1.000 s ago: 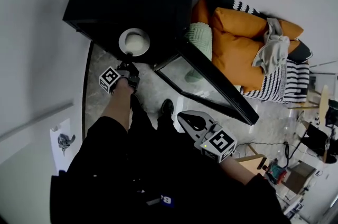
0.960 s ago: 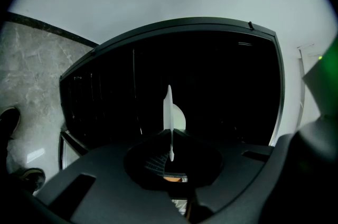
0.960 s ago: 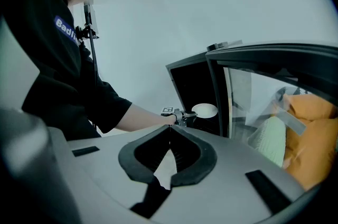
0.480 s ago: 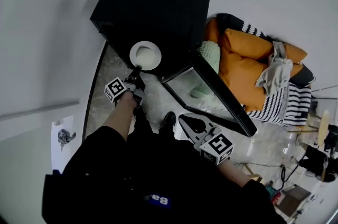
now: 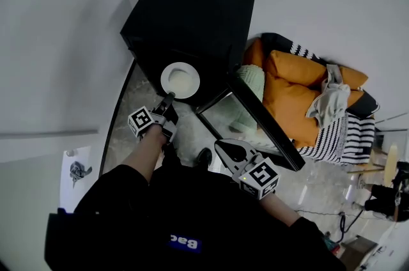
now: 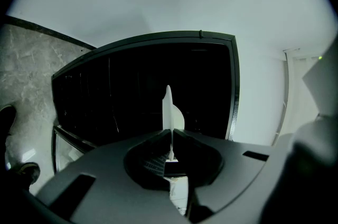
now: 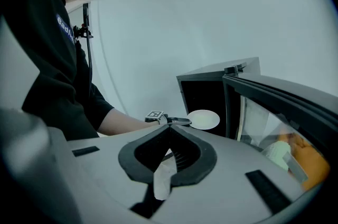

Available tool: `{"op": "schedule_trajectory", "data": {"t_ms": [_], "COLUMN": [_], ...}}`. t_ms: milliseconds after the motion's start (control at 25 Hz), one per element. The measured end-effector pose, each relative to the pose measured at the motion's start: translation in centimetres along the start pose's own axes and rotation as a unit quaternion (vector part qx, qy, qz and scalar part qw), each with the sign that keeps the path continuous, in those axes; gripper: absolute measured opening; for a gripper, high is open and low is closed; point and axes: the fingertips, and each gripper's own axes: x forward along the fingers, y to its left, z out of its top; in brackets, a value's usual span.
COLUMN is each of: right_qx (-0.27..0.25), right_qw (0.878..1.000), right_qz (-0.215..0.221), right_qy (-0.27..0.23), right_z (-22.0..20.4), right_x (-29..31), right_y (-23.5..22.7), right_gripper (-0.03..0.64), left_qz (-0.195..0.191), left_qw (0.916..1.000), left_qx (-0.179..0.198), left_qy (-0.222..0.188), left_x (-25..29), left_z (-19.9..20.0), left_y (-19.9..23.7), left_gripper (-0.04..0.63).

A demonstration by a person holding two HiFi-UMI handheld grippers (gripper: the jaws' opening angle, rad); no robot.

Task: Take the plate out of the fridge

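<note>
We pinch the plate [image 5: 181,80] by its rim in our left gripper [image 5: 169,100] at the open front of the fridge [image 5: 192,14]. Next, we judge, we draw it clear. Our right gripper [image 5: 225,147] is closed and empty.

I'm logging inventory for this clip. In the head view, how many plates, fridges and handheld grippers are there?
plate: 1
fridge: 1
grippers: 2 (left gripper, right gripper)
Total: 4
</note>
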Motion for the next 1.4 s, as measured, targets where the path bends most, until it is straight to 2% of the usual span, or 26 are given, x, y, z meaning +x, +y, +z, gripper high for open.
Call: {"op": "schedule_trajectory", "data": {"t_ms": [160, 560, 800, 1200, 1400], "right_qx": [-0.008, -0.017, -0.031, -0.043, -0.044], "right_qw": [1.0, 1.0, 0.999, 0.998, 0.998], "right_qz": [0.001, -0.001, -0.002, 0.001, 0.006], "right_qy": [-0.001, -0.014, -0.021, -0.039, -0.038], "right_z": [1.2, 1.4, 2.3, 3.5, 3.7], "right_x": [-0.3, -0.8, -0.9, -0.7, -1.0], "right_y": [0.2, -0.5, 0.1, 0.1, 0.5], "right_gripper": [0.009, 0.009, 0.009, 0.009, 0.009], "left_qz": [-0.005, -0.036, -0.051, -0.086, -0.107], "left_qw": [0.9999, 0.9993, 0.9983, 0.9957, 0.9933], "left_qx": [0.012, 0.003, 0.015, 0.009, 0.019], "left_qy": [0.006, 0.001, 0.026, 0.032, 0.038], "left_x": [-1.4, -4.9, -6.9, -9.1, -9.1], "left_z": [-0.2, -0.9, -2.7, -3.7, -4.2], "left_y": [-2.0, -7.7, -12.3, -18.7, -22.1], "left_gripper": [0.017, 0.017, 0.018, 0.018, 0.018]}}
